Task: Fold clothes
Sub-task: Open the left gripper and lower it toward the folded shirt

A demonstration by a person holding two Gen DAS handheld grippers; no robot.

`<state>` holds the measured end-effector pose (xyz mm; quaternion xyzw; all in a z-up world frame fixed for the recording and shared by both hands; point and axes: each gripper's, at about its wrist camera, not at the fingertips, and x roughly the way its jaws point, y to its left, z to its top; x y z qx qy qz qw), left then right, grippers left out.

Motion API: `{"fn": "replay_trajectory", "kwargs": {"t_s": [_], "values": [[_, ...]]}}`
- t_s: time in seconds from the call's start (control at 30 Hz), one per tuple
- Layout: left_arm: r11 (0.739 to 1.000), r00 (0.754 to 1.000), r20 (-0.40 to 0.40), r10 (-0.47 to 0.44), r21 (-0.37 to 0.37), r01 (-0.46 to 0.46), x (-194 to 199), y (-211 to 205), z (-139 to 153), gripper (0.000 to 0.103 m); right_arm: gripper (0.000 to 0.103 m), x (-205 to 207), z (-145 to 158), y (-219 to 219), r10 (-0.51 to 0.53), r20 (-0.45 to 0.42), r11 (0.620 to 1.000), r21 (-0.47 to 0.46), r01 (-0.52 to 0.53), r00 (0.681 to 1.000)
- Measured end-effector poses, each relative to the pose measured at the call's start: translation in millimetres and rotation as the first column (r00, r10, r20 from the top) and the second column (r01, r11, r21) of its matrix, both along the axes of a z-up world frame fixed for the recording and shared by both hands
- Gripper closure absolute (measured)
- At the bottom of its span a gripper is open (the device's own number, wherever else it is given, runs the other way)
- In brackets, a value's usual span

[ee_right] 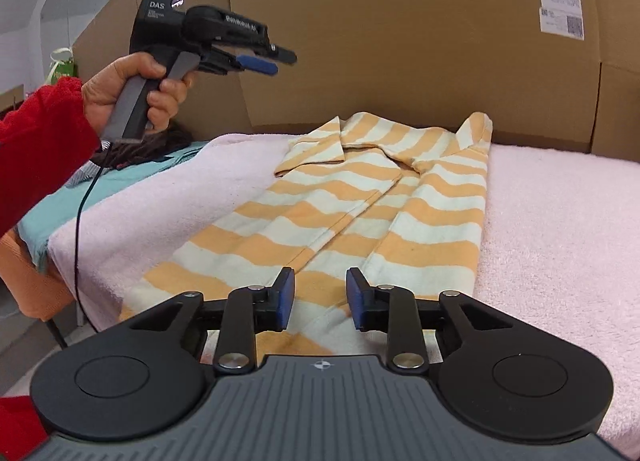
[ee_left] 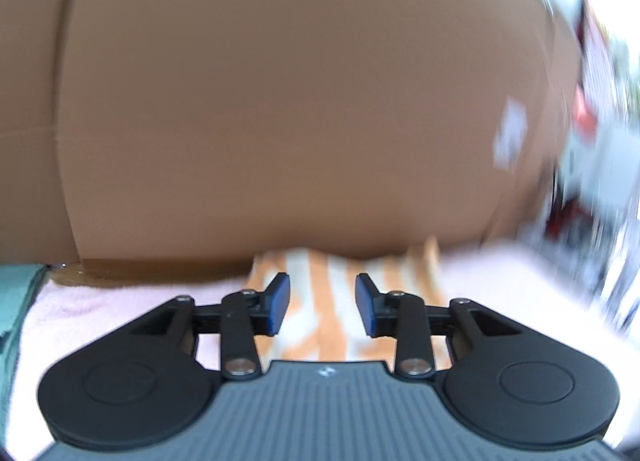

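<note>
Both your grippers, left [ee_left: 322, 305] and right [ee_right: 321, 298], hang released, gripping nothing; shirt [ee_right: 352, 213] lies sleeves-folded at twelve o'clock on towel [ee_right: 560, 229], probably awaiting the lengthwise fold.

shirt [ee_right: 360, 197] – orange-and-cream stripes | towel [ee_right: 560, 221] – pale pink | sleeve [ee_right: 40, 141] – red | cardboard [ee_right: 400, 41] – brown

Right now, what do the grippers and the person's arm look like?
Each gripper, the left gripper and right gripper, has black linkage arms, silver pivot screws, blue fingertip pads and a ribbed grey base. The left one's black-and-grey pistol handle reads "DAS", with a thin black cable trailing. The sleeve is red.
</note>
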<state>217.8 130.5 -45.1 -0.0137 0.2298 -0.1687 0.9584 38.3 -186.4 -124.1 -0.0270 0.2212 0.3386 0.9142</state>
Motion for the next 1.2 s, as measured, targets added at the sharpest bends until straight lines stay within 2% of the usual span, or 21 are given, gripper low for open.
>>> {"fn": "replay_trajectory", "kwargs": {"t_s": [0.03,0.1,0.17,0.2,0.3,0.4,0.47,0.53,0.6,0.63,0.67,0.83,0.87,0.93,1.03,1.1,1.17,1.2], "values": [[0.998,1.000,-0.006,-0.015,0.055,0.015,-3.1,-10.6,-11.1,0.065,0.079,-1.7,-0.5,1.7,-0.010,0.018,1.000,-0.012,0.010,1.000],[0.992,0.999,-0.011,-0.037,0.122,0.038,-63.0,33.1,-37.0,0.061,0.080,-0.6,-0.1,-0.8,-0.022,0.012,1.000,0.014,0.022,1.000],[0.982,0.999,-0.004,-0.050,0.184,0.050,-46.4,15.5,-54.7,0.058,0.080,1.5,-1.3,-2.5,-0.045,0.006,0.999,0.024,0.045,0.999],[0.972,0.998,0.008,-0.055,0.229,0.052,-51.3,12.2,-89.4,0.054,0.080,2.5,-1.9,-3.2,-0.056,0.003,0.998,0.029,0.056,0.998],[0.933,0.996,0.047,-0.075,0.356,0.054,-50.5,-8.1,-81.0,0.046,0.080,-3.3,-0.5,-2.2,-0.063,0.046,0.998,0.027,0.062,0.997],[0.916,0.993,0.060,-0.105,0.395,0.073,-37.3,-33.1,-74.7,0.038,0.079,-12.2,2.0,-1.4,-0.074,0.104,0.997,0.030,0.071,0.992],[0.909,0.991,0.062,-0.120,0.408,0.085,-30.3,-42.3,-75.2,0.037,0.078,-10.4,2.0,-2.6,-0.096,0.115,0.995,0.023,0.094,0.989],[0.911,0.992,0.047,-0.118,0.403,0.089,-25.7,-39.1,-82.0,0.037,0.079,-0.5,-3.9,-3.1,-0.133,0.062,0.991,-0.016,0.134,0.989],[0.924,0.994,0.026,-0.110,0.372,0.093,-13.6,-27.0,-84.8,0.038,0.080,0.5,-6.9,-5.5,-0.134,0.065,0.991,0.002,0.134,0.989],[0.932,0.994,0.015,-0.107,0.351,0.095,-6.8,-20.4,-84.6,0.040,0.088,0.0,-7.4,-4.2,-0.134,0.076,0.991,-0.008,0.135,0.988],[0.939,0.995,0.004,-0.104,0.330,0.097,0.1,-13.7,-84.5,0.047,0.094,-0.5,-8.2,-2.6,-0.136,0.093,0.990,-0.022,0.139,0.986],[0.972,0.995,-0.052,-0.080,0.216,0.090,26.5,14.6,-81.6,0.075,0.099,-0.2,-4.8,-6.8,-0.129,0.075,0.992,0.021,0.128,0.989],[0.979,0.995,-0.063,-0.073,0.184,0.083,29.3,18.1,-79.7,0.085,0.099,-1.4,-2.8,-9.2,-0.117,0.073,0.992,0.048,0.113,0.990],[0.988,0.997,-0.066,-0.050,0.141,0.059,31.2,28.5,-75.8,0.093,0.099,-1.6,-1.6,-11.0,-0.100,0.065,0.993,0.072,0.096,0.993],[0.992,0.998,-0.058,-0.013,0.128,0.020,29.0,36.3,-72.7,0.095,0.099,1.7,-5.0,-8.6,-0.091,0.045,0.994,0.057,0.088,0.995],[0.994,0.998,-0.062,-0.003,0.106,0.009,23.7,37.2,-71.6,0.095,0.095,0.9,-4.9,-11.1,-0.083,0.034,0.995,0.061,0.081,0.996],[0.995,0.999,-0.048,0.004,0.099,0.000,20.6,34.6,-69.6,0.095,0.072,-2.9,-2.5,-15.7,-0.063,0.028,0.995,0.076,0.061,0.998],[0.995,0.999,-0.040,0.008,0.095,-0.004,19.1,33.3,-68.5,0.095,0.069,-6.5,0.0,-19.2,-0.045,0.028,0.995,0.089,0.042,0.999]]}}
